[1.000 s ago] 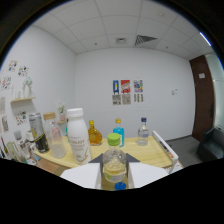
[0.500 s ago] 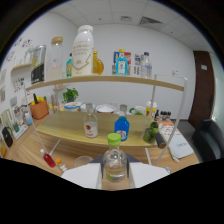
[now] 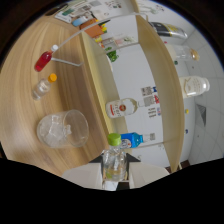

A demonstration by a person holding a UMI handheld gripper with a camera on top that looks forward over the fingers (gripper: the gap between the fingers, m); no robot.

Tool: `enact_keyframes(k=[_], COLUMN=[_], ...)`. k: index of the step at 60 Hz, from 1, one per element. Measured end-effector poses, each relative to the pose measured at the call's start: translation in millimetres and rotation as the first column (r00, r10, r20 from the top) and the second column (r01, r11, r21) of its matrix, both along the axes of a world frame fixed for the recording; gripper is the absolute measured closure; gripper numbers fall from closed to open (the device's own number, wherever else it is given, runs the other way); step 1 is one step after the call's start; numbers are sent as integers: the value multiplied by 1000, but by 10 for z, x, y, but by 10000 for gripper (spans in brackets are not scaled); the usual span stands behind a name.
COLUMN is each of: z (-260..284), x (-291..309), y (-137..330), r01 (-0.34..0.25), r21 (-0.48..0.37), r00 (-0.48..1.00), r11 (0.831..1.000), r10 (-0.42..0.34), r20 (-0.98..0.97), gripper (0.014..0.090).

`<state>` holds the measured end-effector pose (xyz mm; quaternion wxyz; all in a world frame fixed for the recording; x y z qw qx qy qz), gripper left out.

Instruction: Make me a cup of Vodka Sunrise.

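My gripper (image 3: 115, 174) is shut on a small clear bottle (image 3: 114, 161) with a green cap (image 3: 114, 139) and yellowish liquid in it. The cap is on. The whole view is rolled to one side, so the bottle lies tilted with the gripper. A clear glass cup (image 3: 63, 129) holding ice cubes stands on the wooden table (image 3: 30, 105), just beyond my left finger (image 3: 88, 176) and off to the side of the bottle's cap.
A two-board wooden shelf (image 3: 96, 65) runs ahead. A red-labelled clear bottle (image 3: 122, 107) and a blue bottle (image 3: 134, 139) stand on it, with a white jug (image 3: 196, 86) higher up. On the table lie a red-ended tool (image 3: 43, 61), an orange cap (image 3: 52, 77) and a small glass piece (image 3: 40, 90).
The gripper has rolled hard to one side with the bottle and come down over the table. The ice-filled cup has come into view near the bottle's cap.
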<state>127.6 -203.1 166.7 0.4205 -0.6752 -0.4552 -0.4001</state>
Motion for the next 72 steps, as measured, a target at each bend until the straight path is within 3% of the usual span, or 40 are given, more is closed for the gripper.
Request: enact_keyframes(k=[11, 27, 43, 52, 61, 68, 72], z=[114, 249, 206, 280, 491, 710, 780], x=[-83, -63, -110, -126, -232, -309, -279], y=[44, 9, -51, -44, 1, 12, 19], r01=[-131, -137, -117, -76, -6, 42, 99], r21=[-12, -61, -70, -17, 60, 119, 136], r00=[918, 773, 798, 904, 999, 901, 781], r11=[991, 989, 991, 997, 998, 992, 986], r10=[126, 145, 136, 76, 8, 14, 8], r20=[376, 617, 587, 421, -40, -434, -624], gripper=[694, 693, 693, 692, 690, 692, 691])
